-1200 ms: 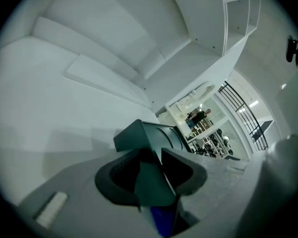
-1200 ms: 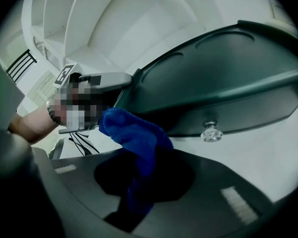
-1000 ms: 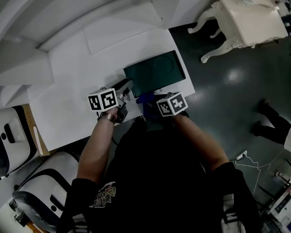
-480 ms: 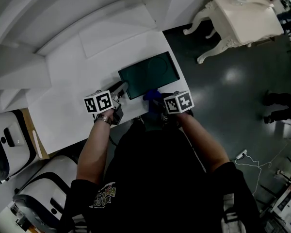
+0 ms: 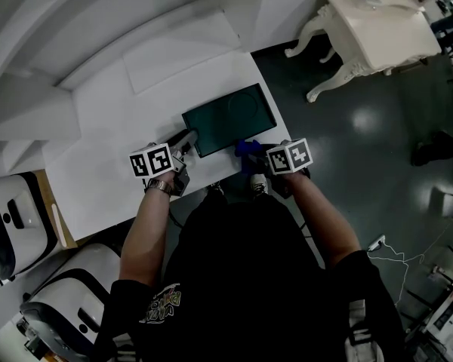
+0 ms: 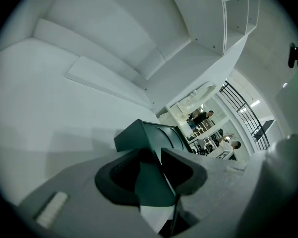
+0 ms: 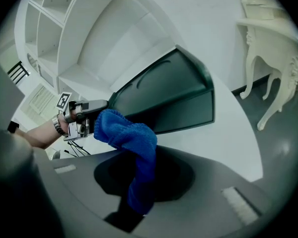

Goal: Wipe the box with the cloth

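Note:
A flat dark green box [image 5: 228, 119] lies on the white table [image 5: 106, 127]. My left gripper [image 5: 187, 139] is shut on the box's near left corner; in the left gripper view the green box edge [image 6: 150, 175] sits pinched between the jaws. My right gripper [image 5: 258, 154] holds a blue cloth [image 5: 248, 148] against the near right side of the box. In the right gripper view the cloth [image 7: 131, 135] hangs bunched out of the shut jaws, just in front of the box [image 7: 169, 95], with the left gripper [image 7: 84, 108] beyond it.
A thin white board [image 5: 181, 47] lies at the back of the table, below white shelving. To the right the table ends at a dark floor with an ornate white side table [image 5: 381, 21]. White and black machines [image 5: 11, 217] stand at the left.
My right gripper has carried the cloth rightward along the box's near edge. The left gripper has stayed clamped on the corner.

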Action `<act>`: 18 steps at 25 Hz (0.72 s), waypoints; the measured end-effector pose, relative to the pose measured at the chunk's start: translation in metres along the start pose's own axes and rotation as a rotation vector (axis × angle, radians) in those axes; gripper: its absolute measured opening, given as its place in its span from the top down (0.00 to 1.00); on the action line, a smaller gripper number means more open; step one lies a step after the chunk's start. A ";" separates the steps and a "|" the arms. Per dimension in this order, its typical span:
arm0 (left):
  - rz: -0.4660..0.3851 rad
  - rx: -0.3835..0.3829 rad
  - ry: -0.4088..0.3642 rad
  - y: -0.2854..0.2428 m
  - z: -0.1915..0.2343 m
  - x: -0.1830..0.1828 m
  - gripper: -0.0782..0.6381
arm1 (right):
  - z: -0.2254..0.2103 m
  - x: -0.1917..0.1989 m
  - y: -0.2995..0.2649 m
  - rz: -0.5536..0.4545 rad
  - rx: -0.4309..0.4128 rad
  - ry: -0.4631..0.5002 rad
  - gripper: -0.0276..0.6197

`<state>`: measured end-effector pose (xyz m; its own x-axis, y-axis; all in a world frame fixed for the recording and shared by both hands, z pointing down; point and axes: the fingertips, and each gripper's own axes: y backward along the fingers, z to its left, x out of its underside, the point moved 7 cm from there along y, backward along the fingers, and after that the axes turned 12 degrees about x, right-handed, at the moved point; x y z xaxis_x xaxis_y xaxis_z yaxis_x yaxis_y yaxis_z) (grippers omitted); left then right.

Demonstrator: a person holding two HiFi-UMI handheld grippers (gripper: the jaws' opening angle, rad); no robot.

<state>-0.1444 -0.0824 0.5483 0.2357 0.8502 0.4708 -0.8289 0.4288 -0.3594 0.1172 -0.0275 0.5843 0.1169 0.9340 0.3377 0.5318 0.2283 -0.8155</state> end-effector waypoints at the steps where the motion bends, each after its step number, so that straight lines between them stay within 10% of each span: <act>1: 0.001 -0.002 0.000 0.000 0.000 0.000 0.70 | -0.005 -0.001 0.002 -0.004 0.003 -0.009 0.81; 18: 0.020 -0.025 -0.023 -0.001 -0.001 -0.001 0.70 | -0.068 -0.021 0.031 -0.055 0.088 -0.056 0.81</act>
<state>-0.1434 -0.0831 0.5468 0.2072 0.8516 0.4816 -0.8203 0.4195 -0.3888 0.1881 -0.0589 0.5836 0.0413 0.9327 0.3583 0.4605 0.3005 -0.8352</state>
